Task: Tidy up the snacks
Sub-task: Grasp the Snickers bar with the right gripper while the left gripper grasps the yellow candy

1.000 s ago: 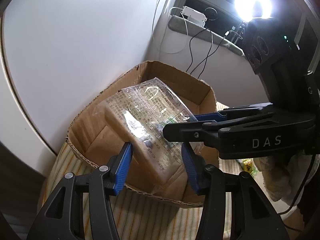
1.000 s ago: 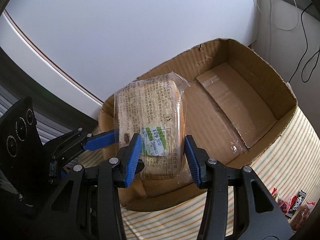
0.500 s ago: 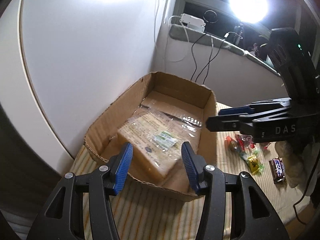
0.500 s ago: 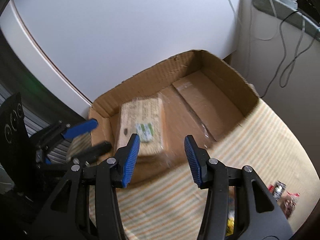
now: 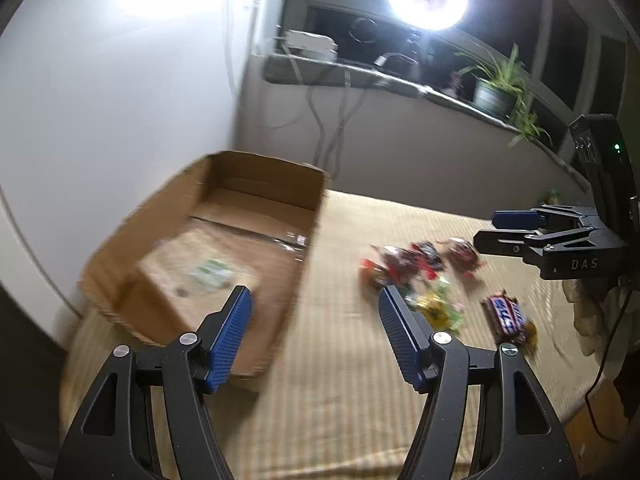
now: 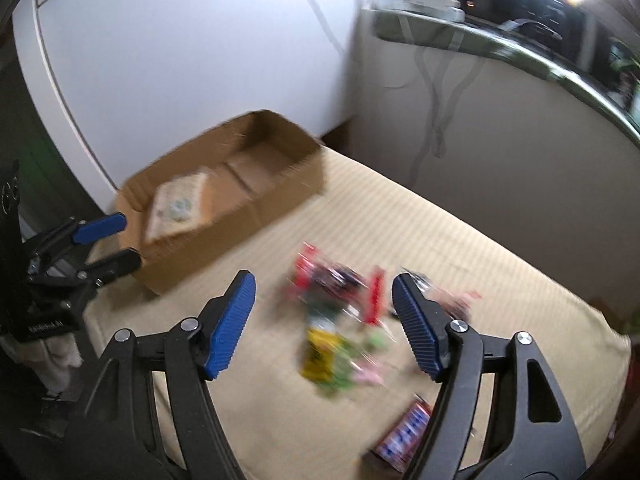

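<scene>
The striped counter (image 6: 460,240) carried a cardboard box (image 5: 296,280) at its far left corner against the white wall, with open cloth between the box and the loose candy pile (image 6: 340,312). The wrapped bread pack (image 5: 196,276), gripped a second earlier, lay released inside the box. The left claw (image 5: 314,336) and right claw (image 6: 322,322) had just been opening, both spread wide and empty, now back over the counter.

White letters "DAS" stand on the black plastic body of the right gripper (image 5: 486,229). The printing on the brown-and-blue wrapped chocolate bar (image 5: 507,317) and the boxed packet's label is too blurred to read.
</scene>
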`<state>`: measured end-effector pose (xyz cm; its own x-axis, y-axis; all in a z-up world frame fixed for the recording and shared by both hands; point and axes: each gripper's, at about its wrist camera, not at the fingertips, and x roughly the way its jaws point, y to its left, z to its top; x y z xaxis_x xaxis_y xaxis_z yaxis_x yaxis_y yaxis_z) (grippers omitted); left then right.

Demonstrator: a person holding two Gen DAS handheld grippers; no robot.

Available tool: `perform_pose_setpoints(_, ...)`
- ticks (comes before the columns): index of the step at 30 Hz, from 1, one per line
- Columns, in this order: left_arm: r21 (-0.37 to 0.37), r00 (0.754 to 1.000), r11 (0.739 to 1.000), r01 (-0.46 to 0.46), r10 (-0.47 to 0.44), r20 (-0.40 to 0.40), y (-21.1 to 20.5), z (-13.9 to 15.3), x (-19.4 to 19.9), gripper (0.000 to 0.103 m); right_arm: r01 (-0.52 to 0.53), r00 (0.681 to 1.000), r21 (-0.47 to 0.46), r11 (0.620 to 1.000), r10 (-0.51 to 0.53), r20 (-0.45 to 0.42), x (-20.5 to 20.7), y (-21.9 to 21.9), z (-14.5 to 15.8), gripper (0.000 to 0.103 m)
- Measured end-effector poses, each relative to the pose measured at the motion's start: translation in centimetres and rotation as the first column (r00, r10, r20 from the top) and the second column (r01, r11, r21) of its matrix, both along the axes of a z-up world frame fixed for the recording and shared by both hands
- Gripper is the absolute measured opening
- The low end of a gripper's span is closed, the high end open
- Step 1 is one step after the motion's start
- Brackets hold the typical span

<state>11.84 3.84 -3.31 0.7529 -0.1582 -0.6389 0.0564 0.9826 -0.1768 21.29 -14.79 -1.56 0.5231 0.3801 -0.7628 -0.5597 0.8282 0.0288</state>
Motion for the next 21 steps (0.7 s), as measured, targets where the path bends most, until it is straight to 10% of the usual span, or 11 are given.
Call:
perform_pose_setpoints(15, -0.063, 0.980, 0.985, 0.159, -0.166, -0.111, -7.3, -3.3, 2.2, 0.063, 0.180, 0.982, 0.011, 0.984, -0.179, -0.065, -3.6, -10.4, -4.1, 0.073)
perform_pose_setpoints(21, -0.096, 0.965, 0.976, 0.194, -0.208, -0.162, -9.2, -4.7, 3.6, 0.047, 0.132, 0.985, 0.018, 0.991, -0.129, -0.116, -4.2, -9.0, -5.8, 0.056)
